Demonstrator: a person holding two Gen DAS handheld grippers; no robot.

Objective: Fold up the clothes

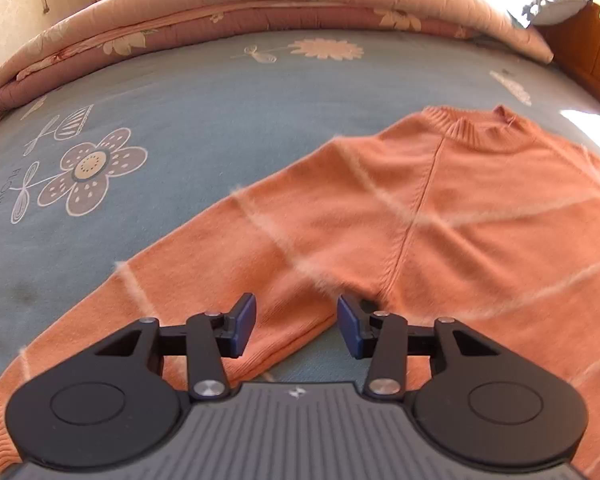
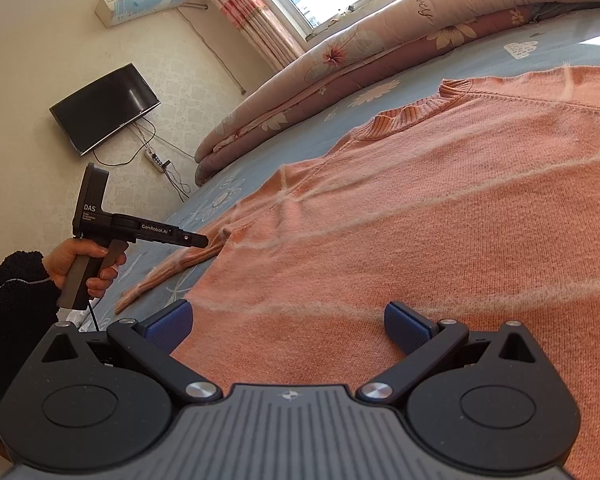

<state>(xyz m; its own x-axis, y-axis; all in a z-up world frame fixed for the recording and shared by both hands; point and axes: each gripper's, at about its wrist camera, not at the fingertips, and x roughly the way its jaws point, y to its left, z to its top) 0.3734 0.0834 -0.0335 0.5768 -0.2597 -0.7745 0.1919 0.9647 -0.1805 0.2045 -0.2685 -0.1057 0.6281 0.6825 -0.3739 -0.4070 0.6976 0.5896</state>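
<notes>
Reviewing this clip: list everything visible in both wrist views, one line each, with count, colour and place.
sweater: 1, orange with pale stripes, flat on the bed
bedsheet: 1, blue, floral, under the sweater
quilt: 1, pink floral, folded along the bed's far edge
TV: 1, black, on the wall
air conditioner: 1, white, high on the wall
curtain: 1, pink-striped, by the window
left gripper: open, over the sleeve
right gripper: open, over the hem
hand: 1, holding the left gripper's handle

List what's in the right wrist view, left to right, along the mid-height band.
Dark sleeve → hand → left gripper over the sweater's sleeve → orange sweater body.
</notes>
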